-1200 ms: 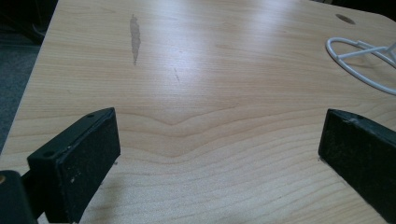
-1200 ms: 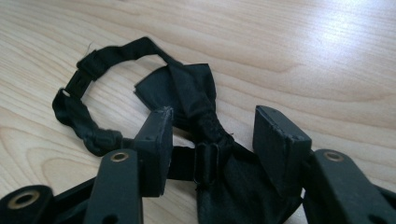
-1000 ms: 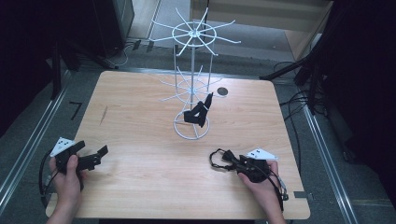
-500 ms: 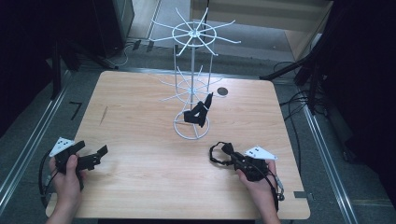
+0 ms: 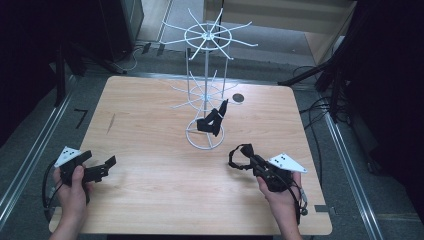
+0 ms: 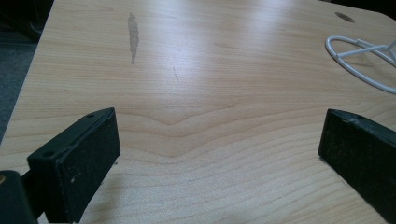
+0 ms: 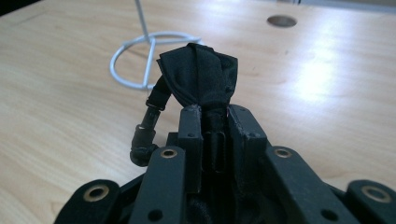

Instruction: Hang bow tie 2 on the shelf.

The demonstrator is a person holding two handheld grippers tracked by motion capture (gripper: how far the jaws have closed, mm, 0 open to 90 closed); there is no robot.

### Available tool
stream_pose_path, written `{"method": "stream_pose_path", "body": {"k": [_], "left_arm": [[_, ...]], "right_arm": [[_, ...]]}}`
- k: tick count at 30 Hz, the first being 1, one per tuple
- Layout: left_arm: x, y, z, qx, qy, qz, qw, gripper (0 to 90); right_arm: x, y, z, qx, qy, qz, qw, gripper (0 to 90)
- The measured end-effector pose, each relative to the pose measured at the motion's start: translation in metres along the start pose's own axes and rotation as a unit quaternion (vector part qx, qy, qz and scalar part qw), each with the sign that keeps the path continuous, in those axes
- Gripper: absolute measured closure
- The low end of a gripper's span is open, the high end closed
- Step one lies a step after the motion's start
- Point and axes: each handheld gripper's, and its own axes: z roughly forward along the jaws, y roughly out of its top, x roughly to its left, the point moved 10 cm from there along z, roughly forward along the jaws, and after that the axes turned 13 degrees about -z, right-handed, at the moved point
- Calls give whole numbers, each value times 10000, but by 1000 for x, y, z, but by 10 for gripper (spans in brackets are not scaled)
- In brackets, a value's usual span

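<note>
Since the earlier frame we had closed our right gripper (image 5: 251,160) on a black bow tie (image 5: 240,154) and lifted it a little off the table (image 5: 150,200); its jaws had just been closing, and now they pinched the folded cloth tightly, as the right gripper view showed (image 7: 215,116). The bow tie (image 7: 200,74) stuck up between the pads, its strap and clasp (image 7: 144,137) hanging at one side. We held it over the near right part of the table, in front of the white wire stand (image 5: 206,90), where a second black bow tie (image 5: 212,120) hung low. Our left gripper (image 5: 102,169) rested near the left edge, jaws wide apart, nothing between them.
</note>
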Motion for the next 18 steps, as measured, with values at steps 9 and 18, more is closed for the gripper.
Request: {"method": "stream_pose_path", "body": {"k": [9,18], "left_arm": [[0,0,0,5,-10,6,10000,0],[0,0,0,10,-5,15,10000,0]], "right_arm": [[-7,22,-6,-270,-172,7,9995,769],[-10,42,-7,-518,-261,8,9983,767]]}}
